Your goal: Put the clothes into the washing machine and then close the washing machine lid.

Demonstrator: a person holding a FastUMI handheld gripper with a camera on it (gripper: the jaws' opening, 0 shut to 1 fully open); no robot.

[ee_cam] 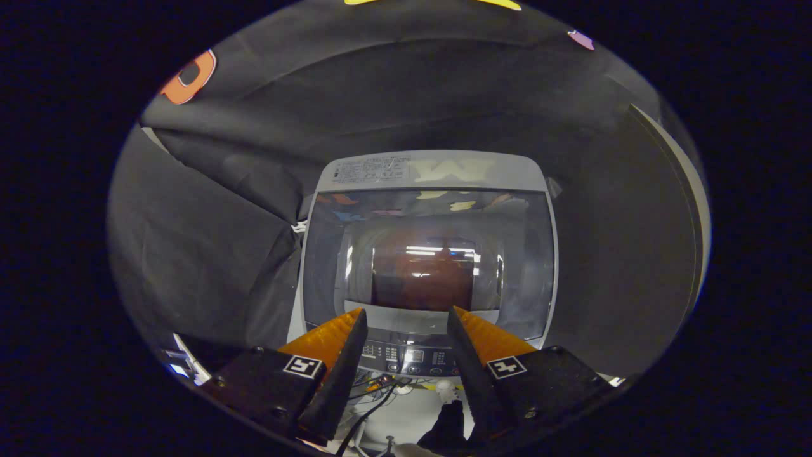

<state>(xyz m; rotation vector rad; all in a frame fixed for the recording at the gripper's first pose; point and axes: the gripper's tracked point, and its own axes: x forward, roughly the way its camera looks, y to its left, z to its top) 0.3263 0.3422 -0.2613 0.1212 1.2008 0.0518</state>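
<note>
While the gripper (406, 314) waits open and empty, the washing machine (429, 254) sits straight ahead. Its lid (429, 209) looks shut.

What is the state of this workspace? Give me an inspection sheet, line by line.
Surface: pale floor below the machine's front.
Job's things: washing machine just beyond the fingers; its glass lid lies shut; a reddish mass shows through it, cannot tell what. Control panel shows between the fingertips.
Clutter: dark item on the floor, cannot tell what.
Grippers: gripper open, holding nothing.
Cables: black cable trails across the floor.
Surroundings: black cloth wall behind and beside the machine.
</note>
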